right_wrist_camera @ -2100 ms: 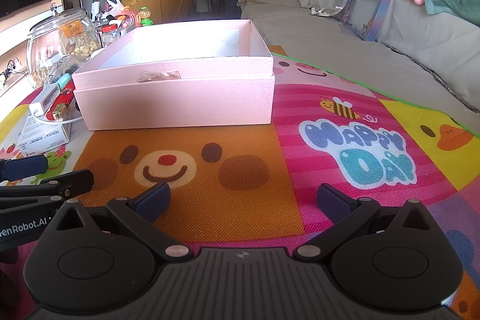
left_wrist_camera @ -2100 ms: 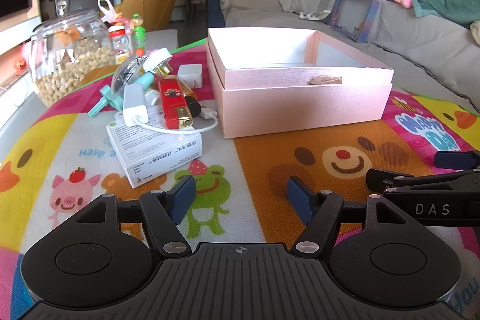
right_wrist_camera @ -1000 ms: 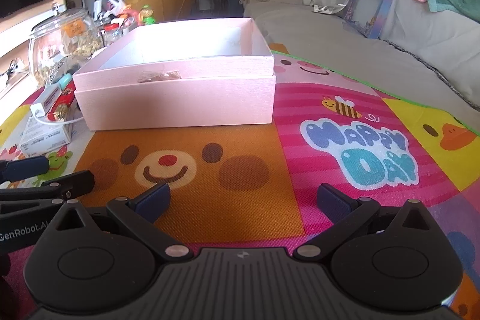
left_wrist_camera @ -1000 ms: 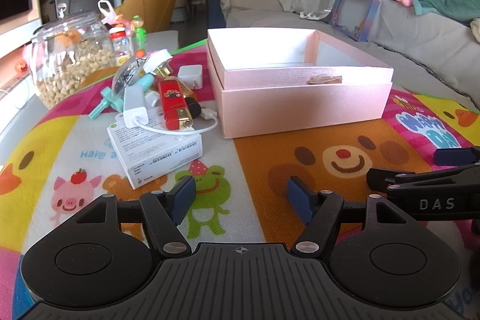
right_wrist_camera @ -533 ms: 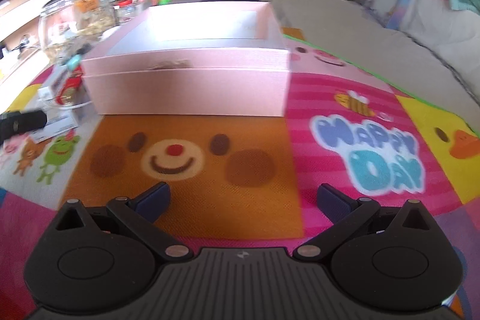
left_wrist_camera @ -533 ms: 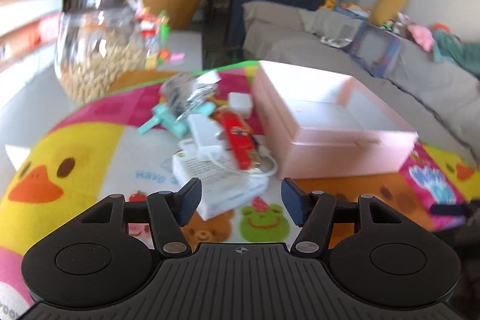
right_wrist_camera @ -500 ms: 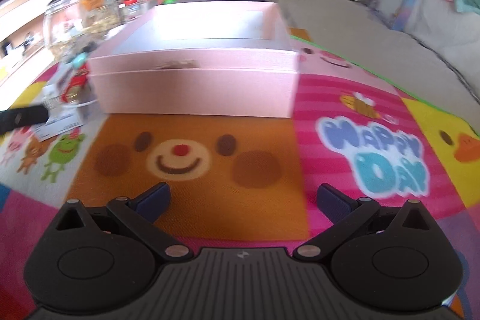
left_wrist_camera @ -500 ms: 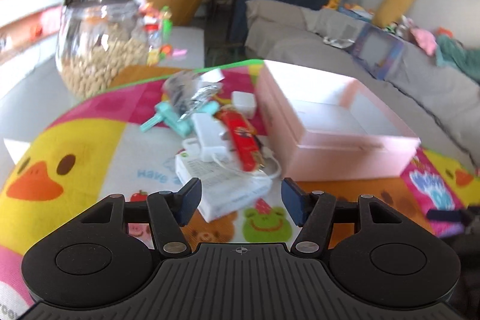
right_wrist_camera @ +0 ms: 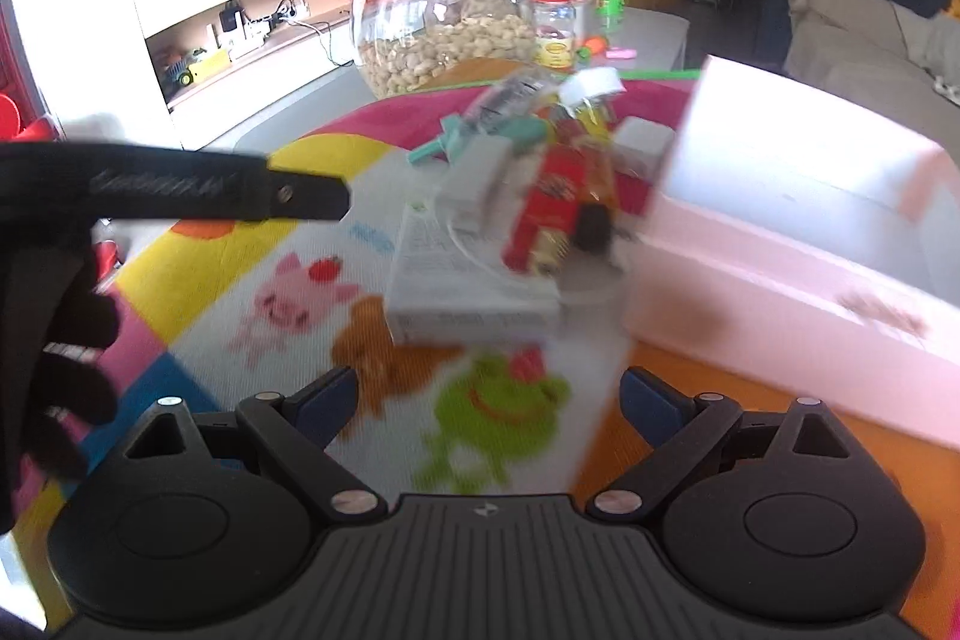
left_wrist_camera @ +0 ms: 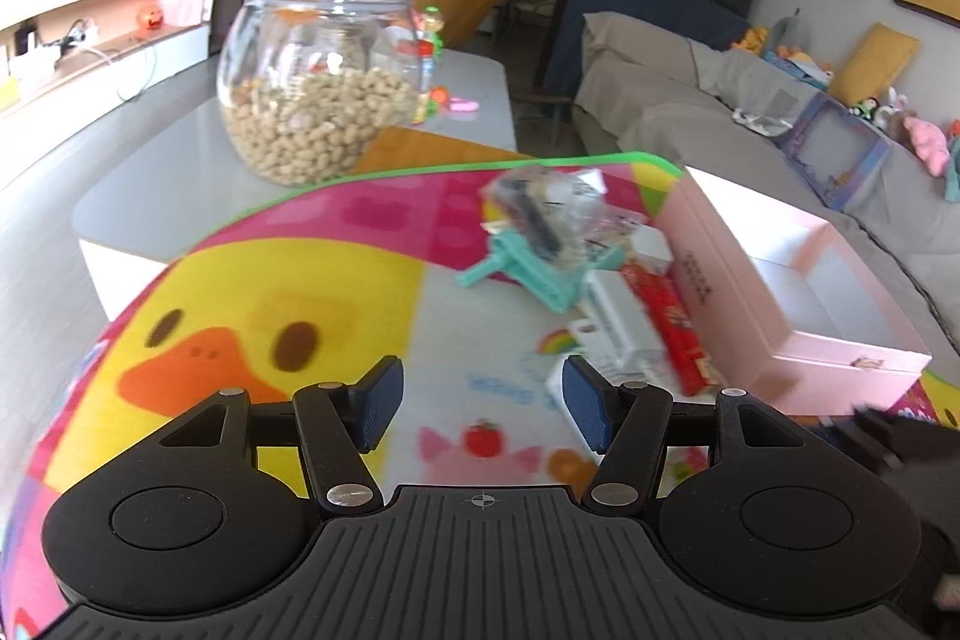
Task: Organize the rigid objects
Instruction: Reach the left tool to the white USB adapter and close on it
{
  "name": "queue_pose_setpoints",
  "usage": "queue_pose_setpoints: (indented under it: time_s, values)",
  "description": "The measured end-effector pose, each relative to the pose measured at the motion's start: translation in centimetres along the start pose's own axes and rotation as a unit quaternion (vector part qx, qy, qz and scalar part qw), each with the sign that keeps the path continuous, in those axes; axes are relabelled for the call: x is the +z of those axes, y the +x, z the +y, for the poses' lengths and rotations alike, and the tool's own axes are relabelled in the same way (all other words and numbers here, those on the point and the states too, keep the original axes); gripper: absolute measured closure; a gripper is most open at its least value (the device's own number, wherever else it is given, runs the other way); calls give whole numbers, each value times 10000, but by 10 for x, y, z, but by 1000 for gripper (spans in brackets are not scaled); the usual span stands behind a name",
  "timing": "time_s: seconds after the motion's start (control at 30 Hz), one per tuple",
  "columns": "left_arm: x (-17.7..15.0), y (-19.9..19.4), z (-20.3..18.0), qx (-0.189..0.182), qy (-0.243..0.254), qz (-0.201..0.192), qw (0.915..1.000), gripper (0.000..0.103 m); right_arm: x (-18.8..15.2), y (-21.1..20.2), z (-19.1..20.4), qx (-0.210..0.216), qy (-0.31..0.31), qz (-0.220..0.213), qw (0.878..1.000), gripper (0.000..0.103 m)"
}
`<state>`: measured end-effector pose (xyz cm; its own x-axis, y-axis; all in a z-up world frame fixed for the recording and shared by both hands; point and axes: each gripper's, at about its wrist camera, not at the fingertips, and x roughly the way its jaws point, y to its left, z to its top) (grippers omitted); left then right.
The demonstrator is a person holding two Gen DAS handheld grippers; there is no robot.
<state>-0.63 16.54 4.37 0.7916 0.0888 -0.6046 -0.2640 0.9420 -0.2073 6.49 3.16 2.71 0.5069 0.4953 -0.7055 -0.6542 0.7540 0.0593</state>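
An open pink box (left_wrist_camera: 798,304) (right_wrist_camera: 798,232) stands on a colourful cartoon mat (left_wrist_camera: 270,292). Left of it lies a pile of small objects: a flat white carton (right_wrist_camera: 462,274), a red packet (left_wrist_camera: 666,322) (right_wrist_camera: 555,202), a white charger with cable (left_wrist_camera: 618,316) (right_wrist_camera: 477,172), a teal plastic piece (left_wrist_camera: 528,268) and a clear bag (left_wrist_camera: 540,202). My left gripper (left_wrist_camera: 477,409) is open and empty, above the mat, left of the pile. My right gripper (right_wrist_camera: 486,403) is open and empty, in front of the white carton. The left gripper's body shows in the right wrist view (right_wrist_camera: 198,187).
A large glass jar of nuts (left_wrist_camera: 321,79) (right_wrist_camera: 444,22) stands on the grey table (left_wrist_camera: 150,184) beyond the mat. Small bottles and toys (right_wrist_camera: 570,22) sit behind it. A grey sofa (left_wrist_camera: 720,100) runs along the right. A gloved hand (right_wrist_camera: 54,340) is at the left.
Both grippers have swung left and risen. The left now faces the jar and the mat's left part. The right now faces the pile instead of the box front. Both stay open.
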Motion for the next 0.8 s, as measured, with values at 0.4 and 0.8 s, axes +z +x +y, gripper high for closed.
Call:
queue_pose_setpoints:
  time_s: [0.4, 0.8]
  values:
    - [15, 5, 0, -601, 322, -27, 9977, 45, -8, -13, 30, 358, -687, -112, 9969, 13]
    - [15, 61, -85, -304, 1262, 222, 9913, 67, -48, -53, -38, -440, 321, -177, 9984, 13]
